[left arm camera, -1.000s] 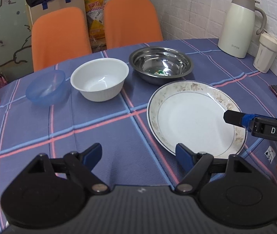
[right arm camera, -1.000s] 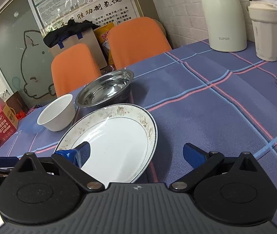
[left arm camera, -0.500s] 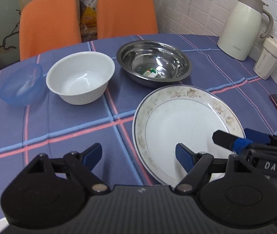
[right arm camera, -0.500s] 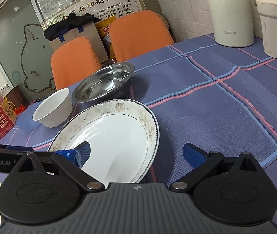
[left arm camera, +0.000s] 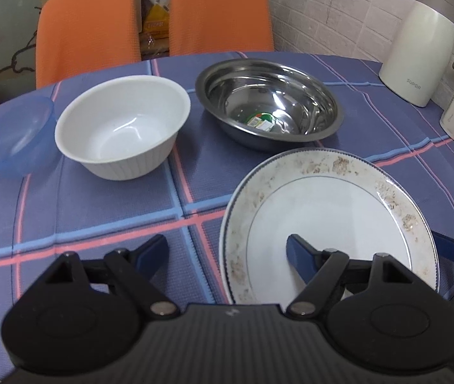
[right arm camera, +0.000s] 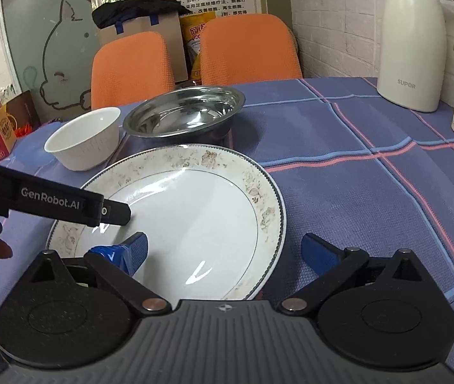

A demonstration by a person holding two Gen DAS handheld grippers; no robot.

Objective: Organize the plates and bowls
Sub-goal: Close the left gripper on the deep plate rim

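Glossy glazed plate (left arm camera: 329, 224), shiny steel bowl (left arm camera: 268, 102) behind it, smooth white bowl (left arm camera: 121, 124), translucent blue plastic bowl (left arm camera: 16, 134), woven matt tablecloth (left arm camera: 99, 204).

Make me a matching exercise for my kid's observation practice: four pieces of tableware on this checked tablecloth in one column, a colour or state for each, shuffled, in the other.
Column A
1. plate
2. steel bowl
3. white bowl
4. blue bowl

Column B
a. see-through plastic, at the far left of the row
b. small label stuck inside on the bottom
c. flowered rim with a thin dark line, nearest the grippers
d. ribbed outer wall, plain inside

Pairs: 1-c, 2-b, 3-d, 4-a
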